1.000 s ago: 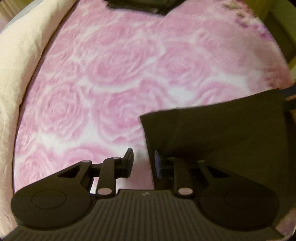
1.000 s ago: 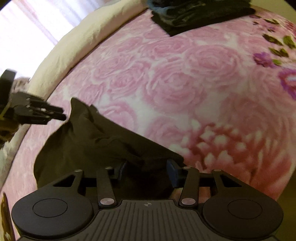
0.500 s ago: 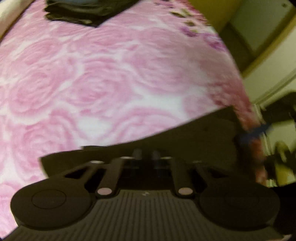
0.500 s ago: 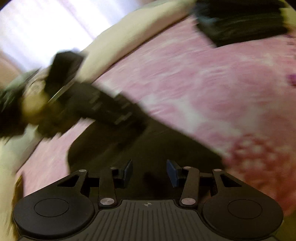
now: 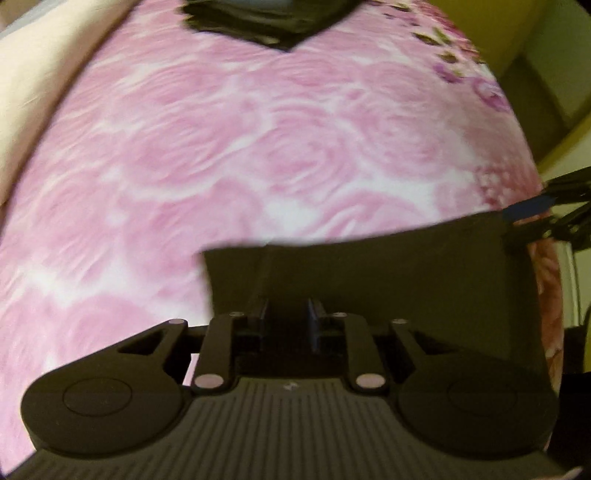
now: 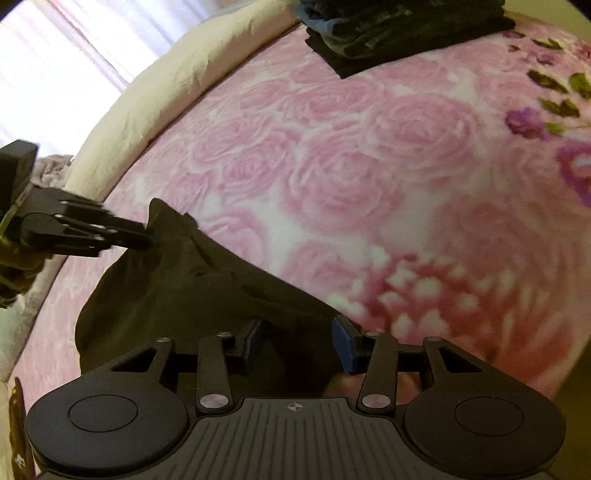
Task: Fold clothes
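A dark garment [image 5: 388, 280] lies on the pink rose blanket [image 5: 258, 147] near its front edge. My left gripper [image 5: 288, 321] is shut on the garment's edge, with cloth between its narrow-set fingers. In the right wrist view the left gripper [image 6: 144, 236] pinches a raised corner of the garment [image 6: 192, 291]. My right gripper [image 6: 297, 341] is open over the garment's near end, fingers wide apart and holding nothing. Its tips also show at the garment's far right corner in the left wrist view [image 5: 532, 218].
A stack of folded dark clothes [image 6: 399, 33] sits at the far end of the blanket, also in the left wrist view [image 5: 273, 18]. A cream pillow or duvet roll [image 6: 177, 96] runs along the left side. The bed's edge drops off at the right.
My left gripper has closed from open onto the garment's edge and lifted a corner. My right gripper has stayed open above the garment's near end.
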{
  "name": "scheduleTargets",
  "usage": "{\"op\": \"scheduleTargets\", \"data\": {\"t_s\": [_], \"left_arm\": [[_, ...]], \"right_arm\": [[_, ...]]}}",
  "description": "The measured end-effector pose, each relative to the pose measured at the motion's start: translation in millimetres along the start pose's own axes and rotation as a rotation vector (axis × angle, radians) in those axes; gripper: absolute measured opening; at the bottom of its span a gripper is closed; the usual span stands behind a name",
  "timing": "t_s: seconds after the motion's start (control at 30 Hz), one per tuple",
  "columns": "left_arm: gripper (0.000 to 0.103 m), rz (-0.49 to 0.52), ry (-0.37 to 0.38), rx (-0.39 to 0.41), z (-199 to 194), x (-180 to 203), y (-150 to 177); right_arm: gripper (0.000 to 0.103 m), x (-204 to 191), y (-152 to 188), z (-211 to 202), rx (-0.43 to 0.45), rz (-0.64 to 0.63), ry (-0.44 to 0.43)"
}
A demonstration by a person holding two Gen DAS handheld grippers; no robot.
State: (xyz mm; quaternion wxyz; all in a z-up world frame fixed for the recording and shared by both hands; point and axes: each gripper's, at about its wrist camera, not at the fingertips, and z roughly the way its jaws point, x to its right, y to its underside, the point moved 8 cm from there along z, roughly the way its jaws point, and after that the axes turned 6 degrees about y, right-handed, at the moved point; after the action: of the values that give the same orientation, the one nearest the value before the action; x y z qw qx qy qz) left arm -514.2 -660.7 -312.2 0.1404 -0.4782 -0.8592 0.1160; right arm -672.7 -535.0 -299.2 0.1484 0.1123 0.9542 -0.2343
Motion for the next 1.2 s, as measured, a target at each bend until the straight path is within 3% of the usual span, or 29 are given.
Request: {"op": "scheduleTargets", "data": {"t_s": [0.13,0.23,0.27,0.3,0.33,0.37,0.43,0.53,0.67,0.7,0.73,0.77,0.8,0.9,0.97,1.03,1.2], "left_arm": [[0.021,-0.037,-0.069,-0.003,-33.6,-6.2,44.8],[0.03,0.067,-0.133,0.002,-52.2,9.9,86.9],[0.037,0.145,-0.162,-0.002,-52.6,20.1,101.2],[0.041,0.225,-0.192,-0.006,-53.0,30.5,115.5],[0.052,0.323,-0.223,-0.012,-51.9,41.1,132.7],[0.058,0.428,-0.257,-0.015,-49.4,51.5,148.9],[0.061,0.637,-0.324,-0.021,-44.5,72.7,180.5],[0.061,0.857,-0.4,0.004,-33.2,90.9,210.2],[0.06,1.023,-0.482,0.045,-9.9,91.7,220.4],[0.058,1.045,-0.503,0.05,-4.2,88.6,219.1],[0.043,1.046,-0.516,0.054,0.2,83.6,215.8],[0.028,1.046,-0.529,0.057,4.4,78.5,212.4],[0.027,1.027,-0.538,0.049,6.9,72.2,208.9],[0.02,1.002,-0.507,0.038,11.5,60.3,206.0],[0.011,1.011,-0.487,0.028,12.2,58.0,208.2],[0.01,0.995,-0.475,0.021,5.9,58.1,209.5],[0.009,0.923,-0.461,0.027,-16.0,68.8,216.5]], "right_arm": [[0.046,-18.3,10.4,-21.1,0.006,-0.031,0.006],[0.046,-49.4,28.8,-30.9,0.012,-0.105,0.01],[0.049,-64.6,39.6,-32.2,0.013,-0.154,0.008],[0.073,-79.8,50.6,-33.4,0.014,-0.203,0.005],[0.092,-94.9,61.6,-34.6,0.016,-0.253,0.003],[0.092,-110.0,74.6,-36.9,0.024,-0.308,-0.001],[0.092,-140.3,104.2,-39.6,0.028,-0.436,-0.002],[0.092,-172.7,151.3,-37.1,0.034,-0.656,0.076],[0.091,-194.8,191.2,-20.0,0.032,-0.883,0.19],[0.091,-195.6,195.9,-12.0,0.037,-0.921,0.221],[0.091,-196.5,200.2,-4.0,0.042,-0.96,0.252],[0.086,-195.8,203.3,3.1,0.049,-0.998,0.277],[0.072,-198.0,205.0,10.6,0.054,-1.033,0.291],[0.056,-192.1,204.1,29.7,0.067,-1.085,0.326],[0.035,-183.5,202.8,33.8,0.077,-1.107,0.35],[0.016,-169.1,201.8,26.4,0.046,-1.085,0.369],[0.012,-136.6,207.4,2.3,-0.041,-1.016,0.389]]}}
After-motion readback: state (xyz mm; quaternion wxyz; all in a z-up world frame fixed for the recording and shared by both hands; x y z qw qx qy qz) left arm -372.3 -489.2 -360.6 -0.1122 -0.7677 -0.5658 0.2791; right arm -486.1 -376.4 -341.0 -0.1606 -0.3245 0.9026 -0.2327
